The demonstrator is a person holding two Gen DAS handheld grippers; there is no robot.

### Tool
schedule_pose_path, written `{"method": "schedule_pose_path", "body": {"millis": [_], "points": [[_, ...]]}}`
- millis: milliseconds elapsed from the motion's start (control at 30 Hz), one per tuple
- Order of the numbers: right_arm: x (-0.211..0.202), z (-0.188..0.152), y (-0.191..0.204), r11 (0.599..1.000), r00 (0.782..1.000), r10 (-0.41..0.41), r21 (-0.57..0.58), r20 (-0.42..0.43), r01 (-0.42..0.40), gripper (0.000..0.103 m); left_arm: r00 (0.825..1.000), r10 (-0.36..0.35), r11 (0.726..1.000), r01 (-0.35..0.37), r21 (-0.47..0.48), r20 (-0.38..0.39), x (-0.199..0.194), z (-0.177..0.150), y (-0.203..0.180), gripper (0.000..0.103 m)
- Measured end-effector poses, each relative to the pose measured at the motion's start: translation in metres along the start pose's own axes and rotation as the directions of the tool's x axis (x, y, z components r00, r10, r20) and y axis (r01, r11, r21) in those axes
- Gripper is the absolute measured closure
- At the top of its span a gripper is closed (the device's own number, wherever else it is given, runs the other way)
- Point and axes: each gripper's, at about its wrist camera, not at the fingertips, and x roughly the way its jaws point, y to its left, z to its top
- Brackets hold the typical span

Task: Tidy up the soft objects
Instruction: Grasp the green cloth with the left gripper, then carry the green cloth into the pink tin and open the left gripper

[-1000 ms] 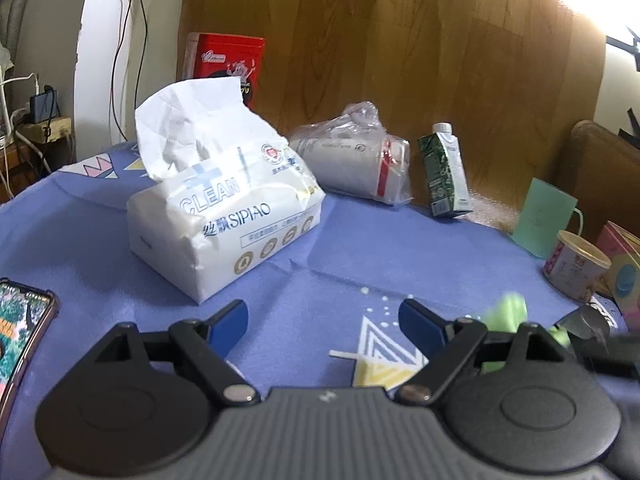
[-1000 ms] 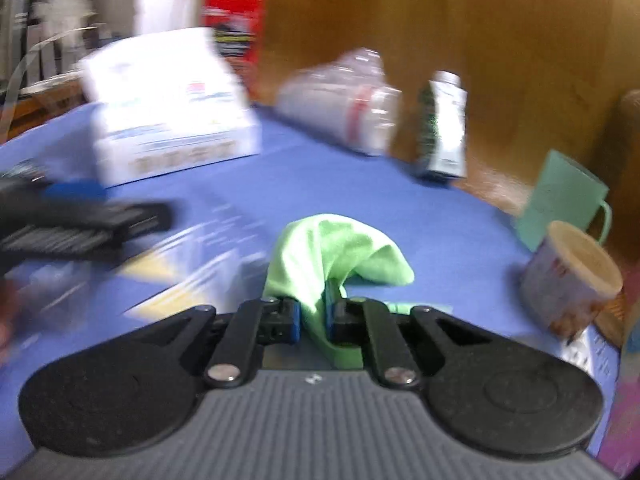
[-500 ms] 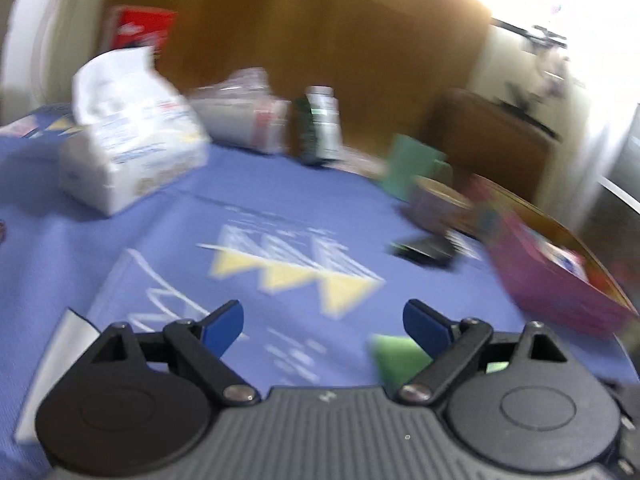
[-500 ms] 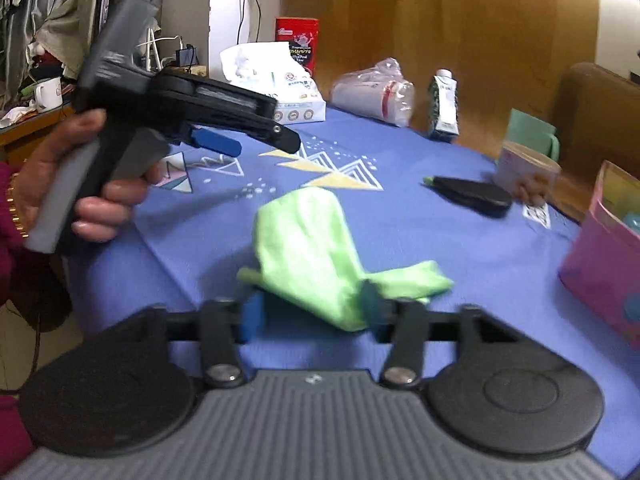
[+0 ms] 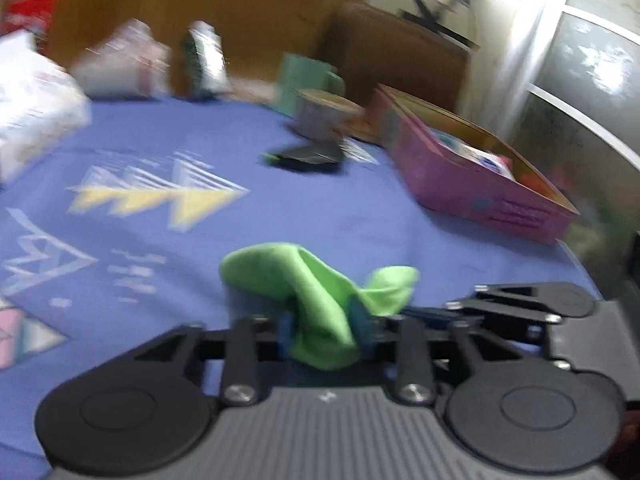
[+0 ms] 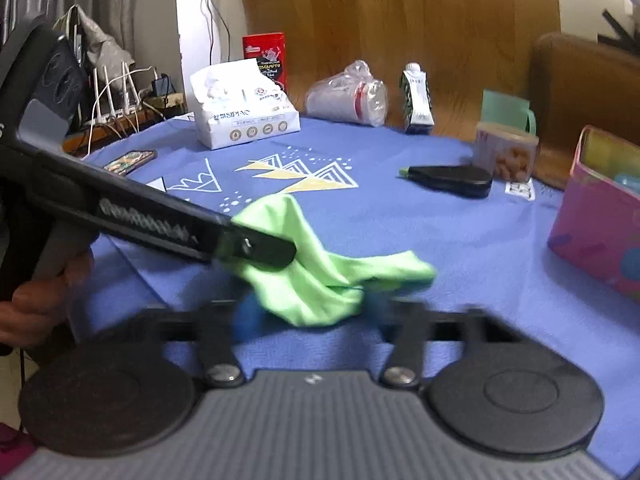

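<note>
A bright green cloth [image 5: 316,288] lies bunched on the blue tablecloth [image 5: 304,208]. My left gripper [image 5: 323,330] is shut on its near end, with its blue pads pressed into the fabric. The cloth also shows in the right wrist view [image 6: 320,272]. My right gripper [image 6: 308,310] is open, its blurred blue pads either side of the cloth's near edge. In that view the left gripper [image 6: 276,250] reaches in from the left onto the cloth. A pink box [image 5: 476,172] with items inside stands at the right.
A tissue pack [image 6: 244,114], a red tin [image 6: 266,56], a bagged stack of cups [image 6: 348,98], a carton [image 6: 418,98], a green mug [image 6: 508,110] and a snack cup [image 6: 506,152] stand along the back. A black case [image 6: 452,180] lies mid-right. A phone [image 6: 130,160] lies left.
My left gripper swung right, came down on the green cloth and shut on it. My right gripper has opened wider and let go of the cloth.
</note>
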Motion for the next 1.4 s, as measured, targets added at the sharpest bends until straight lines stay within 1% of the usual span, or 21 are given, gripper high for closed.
{"method": "schedule_pose_path", "body": {"millis": [33,100,233,367,467,567,633,700,833,900,967,1000,1067,1100,1133,1200,1233,1300,1333,1367,1400], "points": [[-0.003,-0.002,-0.003,1.0,1.0,0.0,0.007,-0.001,0.0,0.087,1.0,0.005,1.0,-0.005,0.017,-0.005,0.004,0.001,-0.007,0.086],[-0.011,-0.007,-0.008,1.0,1.0,-0.019,0.01,0.007,0.019,0.088,1.0,0.005,0.998,-0.004,0.065,-0.017,0.014,0.003,-0.023,0.086],[-0.034,-0.022,-0.025,0.994,0.996,-0.091,0.06,0.025,0.089,0.088,0.997,-0.054,0.99,0.061,0.125,-0.062,0.035,0.008,-0.057,0.086],[-0.063,-0.042,-0.048,0.979,0.985,-0.168,0.123,0.032,0.162,0.088,0.988,-0.105,0.965,0.128,0.23,-0.11,0.061,0.006,-0.102,0.086],[-0.087,-0.058,-0.063,0.959,0.971,-0.238,0.171,0.038,0.228,0.088,0.976,-0.154,0.936,0.194,0.294,-0.153,0.079,0.007,-0.138,0.086],[-0.113,-0.071,-0.078,0.93,0.947,-0.318,0.21,0.052,0.301,0.088,0.959,-0.214,0.906,0.266,0.33,-0.188,0.091,0.012,-0.169,0.089],[-0.131,-0.075,-0.088,0.91,0.926,-0.369,0.232,0.075,0.344,0.088,0.952,-0.25,0.876,0.3,0.378,-0.177,0.094,0.022,-0.195,0.089],[-0.148,-0.071,-0.098,0.889,0.898,-0.426,0.234,0.109,0.393,0.088,0.949,-0.277,0.854,0.315,0.414,-0.151,0.094,0.037,-0.217,0.089],[-0.171,-0.052,-0.127,0.854,0.842,-0.509,0.23,0.18,0.467,0.088,0.944,-0.317,0.838,0.323,0.439,-0.091,0.101,0.074,-0.247,0.089],[-0.175,-0.042,-0.143,0.841,0.82,-0.536,0.221,0.203,0.495,0.088,0.945,-0.32,0.842,0.317,0.437,-0.068,0.109,0.088,-0.256,0.089],[-0.172,-0.033,-0.165,0.833,0.808,-0.55,0.212,0.212,0.511,0.088,0.95,-0.305,0.855,0.301,0.422,-0.06,0.125,0.106,-0.261,0.089],[-0.168,-0.029,-0.176,0.831,0.807,-0.552,0.215,0.209,0.513,0.088,0.955,-0.291,0.863,0.289,0.415,-0.059,0.134,0.112,-0.262,0.087],[-0.16,-0.023,-0.199,0.831,0.814,-0.549,0.231,0.19,0.507,0.088,0.965,-0.256,0.879,0.257,0.403,-0.057,0.155,0.122,-0.267,0.084],[-0.155,-0.022,-0.209,0.827,0.815,-0.552,0.233,0.175,0.511,0.088,0.972,-0.229,0.888,0.232,0.397,-0.055,0.165,0.126,-0.267,0.081],[-0.149,-0.02,-0.217,0.821,0.813,-0.561,0.233,0.16,0.521,0.088,0.982,-0.185,0.9,0.189,0.394,-0.049,0.174,0.128,-0.267,0.071],[-0.135,-0.015,-0.229,0.803,0.798,-0.588,0.221,0.135,0.554,0.088,0.997,-0.079,0.919,0.074,0.388,-0.005,0.186,0.13,-0.263,0.059],[-0.13,-0.015,-0.235,0.792,0.79,-0.602,0.214,0.119,0.572,0.086,0.999,-0.045,0.92,0.036,0.389,0.015,0.188,0.13,-0.262,0.058],[-0.123,-0.015,-0.24,0.766,0.769,-0.633,0.216,0.09,0.605,0.075,0.999,-0.008,0.921,-0.006,0.39,0.035,0.19,0.127,-0.255,0.056],[-0.121,-0.016,-0.244,0.757,0.761,-0.643,0.226,0.085,0.614,0.059,0.999,0.0,0.92,-0.015,0.393,0.04,0.189,0.127,-0.253,0.055],[-0.121,-0.018,-0.246,0.746,0.753,-0.653,0.236,0.078,0.622,0.052,0.999,0.009,0.916,-0.029,0.401,0.052,0.186,0.124,-0.25,0.054],[-0.122,-0.019,-0.247,0.737,0.747,-0.661,0.251,0.073,0.627,0.052,0.998,0.016,0.912,-0.041,0.409,0.065,0.182,0.123,-0.247,0.052]]}}
